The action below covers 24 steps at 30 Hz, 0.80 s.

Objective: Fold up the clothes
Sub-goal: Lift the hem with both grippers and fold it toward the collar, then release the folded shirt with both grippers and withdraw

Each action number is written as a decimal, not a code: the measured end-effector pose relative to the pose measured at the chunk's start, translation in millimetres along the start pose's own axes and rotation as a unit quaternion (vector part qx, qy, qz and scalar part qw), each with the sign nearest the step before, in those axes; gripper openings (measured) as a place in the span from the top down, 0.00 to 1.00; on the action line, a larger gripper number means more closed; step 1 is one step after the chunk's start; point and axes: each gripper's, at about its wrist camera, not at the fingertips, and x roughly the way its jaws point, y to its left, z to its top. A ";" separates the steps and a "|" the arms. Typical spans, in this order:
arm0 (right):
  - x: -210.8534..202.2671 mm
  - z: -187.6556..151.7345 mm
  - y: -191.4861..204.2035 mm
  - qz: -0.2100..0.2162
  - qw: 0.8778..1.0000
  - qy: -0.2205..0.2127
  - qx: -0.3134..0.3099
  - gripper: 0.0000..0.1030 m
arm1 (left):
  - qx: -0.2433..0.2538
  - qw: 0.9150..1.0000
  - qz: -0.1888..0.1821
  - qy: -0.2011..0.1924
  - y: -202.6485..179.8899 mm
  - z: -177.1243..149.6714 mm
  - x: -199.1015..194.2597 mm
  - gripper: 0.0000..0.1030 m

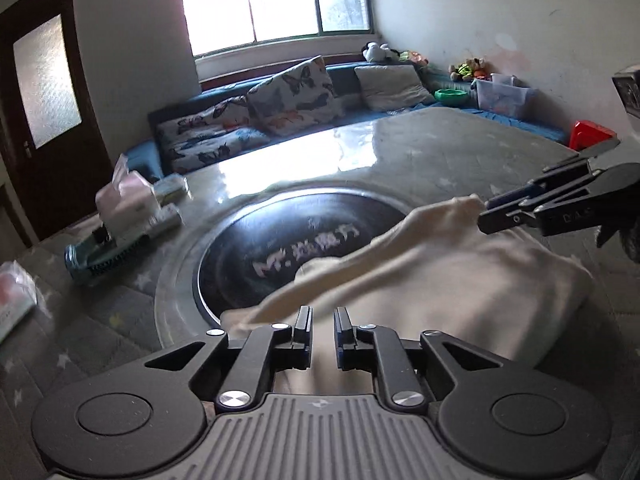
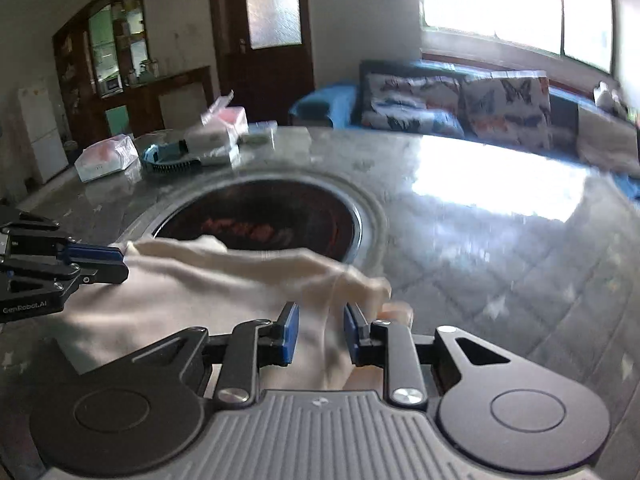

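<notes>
Left wrist view, nearest first: the left gripper (image 1: 323, 314) has its jaws parted by a narrow gap, and the cream garment (image 1: 420, 276) passes under and between them without either pad visibly pressing on it. I read that as a released hold, not a grip. Just past the fingers, the garment lies on the glossy table (image 1: 420, 152), folded over on itself, its raised front edge reaching onto the near rim of the dark round inset (image 1: 292, 240) in the tabletop.

At the garment's right end, the right gripper (image 1: 486, 210) sits at the cloth's corner. Its own view shows the jaws apart with a fold of fabric (image 2: 336, 320) standing loosely between the blue pads (image 2: 290, 332), neither pad squeezing it.

Beyond the garment and to the left of the inset lie a brush (image 1: 100, 256) and some tissue packs (image 1: 128, 200); far behind the table sits a sofa with butterfly cushions (image 1: 292, 96).

The risk I see is that the fold has not settled. With cloth between both pairs of fingers, pulling away carelessly could drag the top layer and undo the crease. The slick tabletop could also let the whole bundle slide towards the inset, leaving the edges misaligned.
</notes>
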 end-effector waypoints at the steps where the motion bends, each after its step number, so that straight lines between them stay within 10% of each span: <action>1: -2.0 -3.9 -2.0 0.002 1.000 0.003 0.008 0.77 | -0.002 1.000 0.004 -0.002 0.2 -2.5 -2.7 0.87; 9: -7.4 -21.1 -16.7 0.025 0.998 0.022 0.061 0.76 | -0.069 0.997 0.025 0.008 22.0 -17.1 -26.1 0.67; 24: -19.7 -32.8 -20.3 0.050 0.995 0.031 0.082 0.84 | -0.196 0.979 -0.036 0.033 52.1 -37.4 -54.1 0.69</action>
